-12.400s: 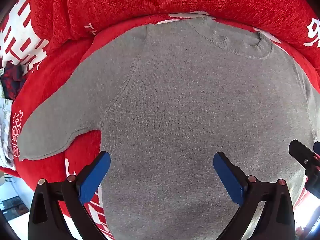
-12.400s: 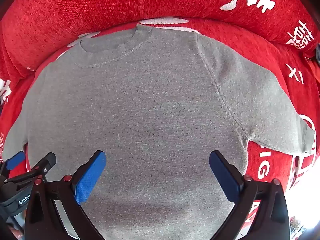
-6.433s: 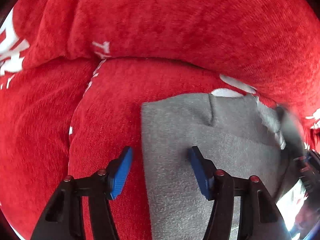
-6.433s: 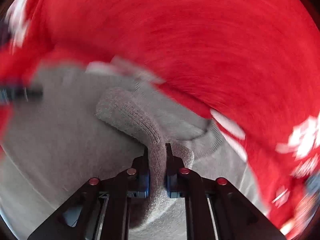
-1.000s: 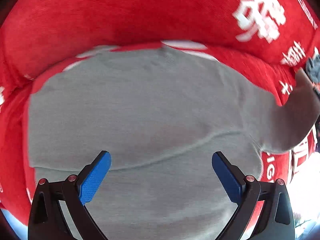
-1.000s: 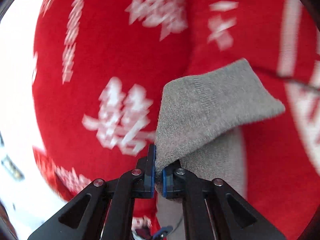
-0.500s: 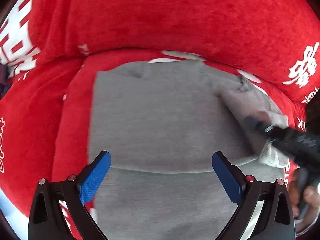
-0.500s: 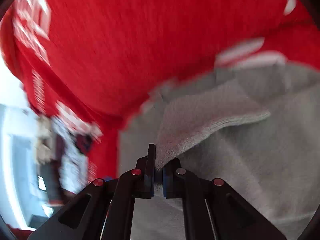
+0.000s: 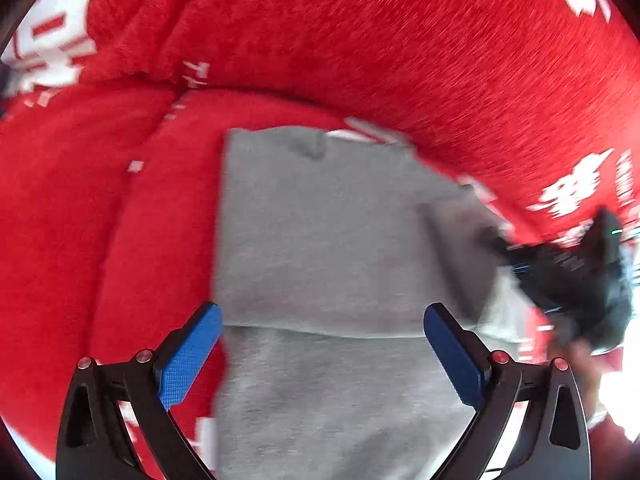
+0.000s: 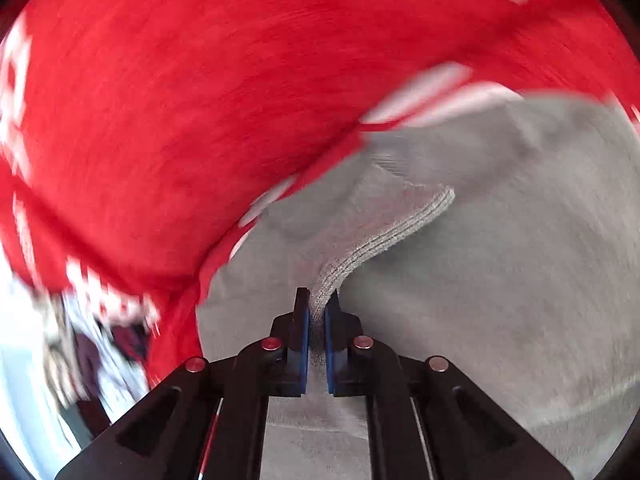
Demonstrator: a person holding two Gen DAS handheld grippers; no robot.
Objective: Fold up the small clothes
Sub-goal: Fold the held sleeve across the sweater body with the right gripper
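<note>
Right gripper (image 10: 316, 320) pinches the sweater (image 9: 320, 240) cuff (image 10: 384, 236), left gripper (image 9: 320, 356) gapes empty; releasing crooked probably rumples the fold.

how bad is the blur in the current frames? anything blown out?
Left wrist: red sofa cover streaked, right gripper smeared at the right edge, left gripper pads sharp over the grey sweater. Right wrist: background swirled, cuff ribbing crisp; the lower left corner is blown out white.
</note>
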